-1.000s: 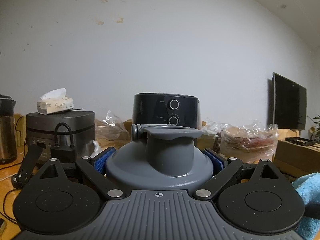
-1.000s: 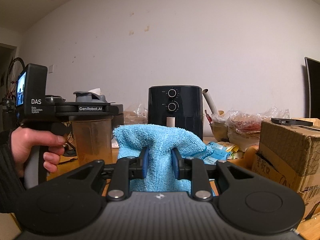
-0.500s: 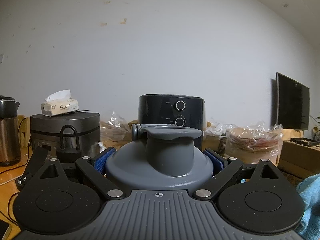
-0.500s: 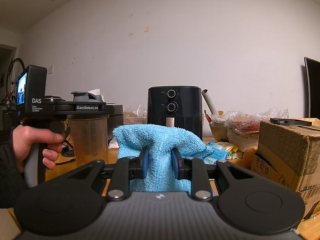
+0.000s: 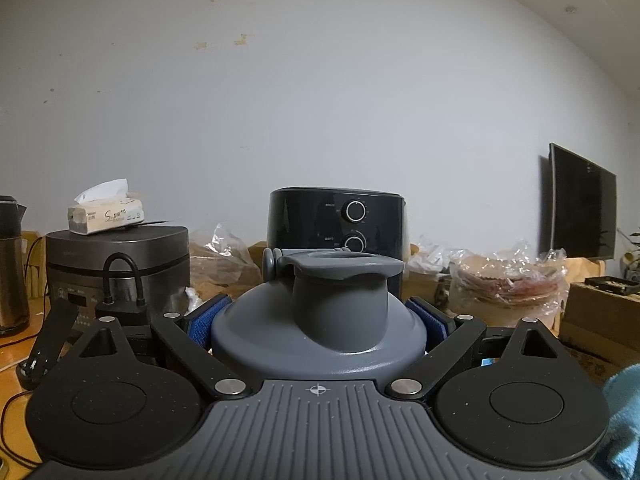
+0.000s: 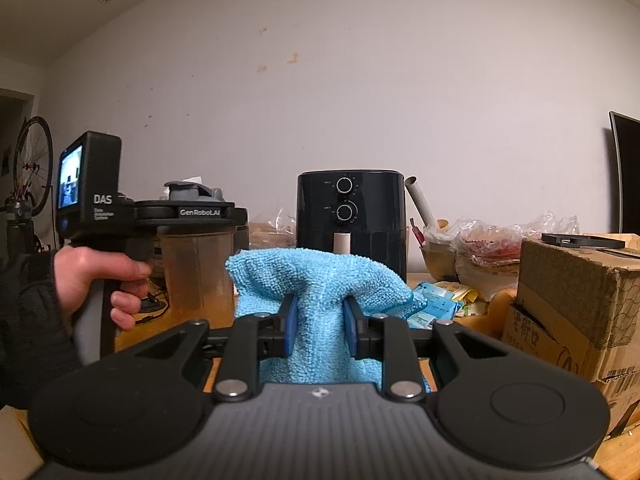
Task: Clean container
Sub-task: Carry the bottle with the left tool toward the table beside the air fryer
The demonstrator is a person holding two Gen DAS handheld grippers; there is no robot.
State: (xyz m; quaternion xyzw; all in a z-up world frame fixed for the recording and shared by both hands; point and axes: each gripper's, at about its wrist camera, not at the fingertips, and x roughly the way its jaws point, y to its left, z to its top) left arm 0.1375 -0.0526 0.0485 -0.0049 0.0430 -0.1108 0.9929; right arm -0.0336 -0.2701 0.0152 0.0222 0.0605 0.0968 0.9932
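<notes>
The container (image 6: 196, 272) is a clear, brown-tinted jug with a grey lid (image 5: 320, 320). It is held upright above the wooden table. My left gripper (image 5: 318, 316) is shut on it just under the lid, with a blue pad on each side. In the right wrist view a hand holds that left gripper (image 6: 192, 213) at the left. My right gripper (image 6: 318, 320) is shut on a bunched light-blue cloth (image 6: 316, 280). The cloth sits just right of the container and apart from it. A corner of the cloth (image 5: 620, 416) shows at the left wrist view's lower right.
A black air fryer (image 6: 350, 216) stands at the back by the wall. A rice cooker (image 5: 116, 268) with a tissue pack (image 5: 106, 214) on top and a kettle (image 5: 10, 268) are at the left. A cardboard box (image 6: 576, 304), bagged food (image 5: 508, 280) and a screen (image 5: 580, 204) are on the right.
The left gripper and container have drifted a little sideways, ending slightly nearer the cloth. The right gripper and cloth have stayed still.
</notes>
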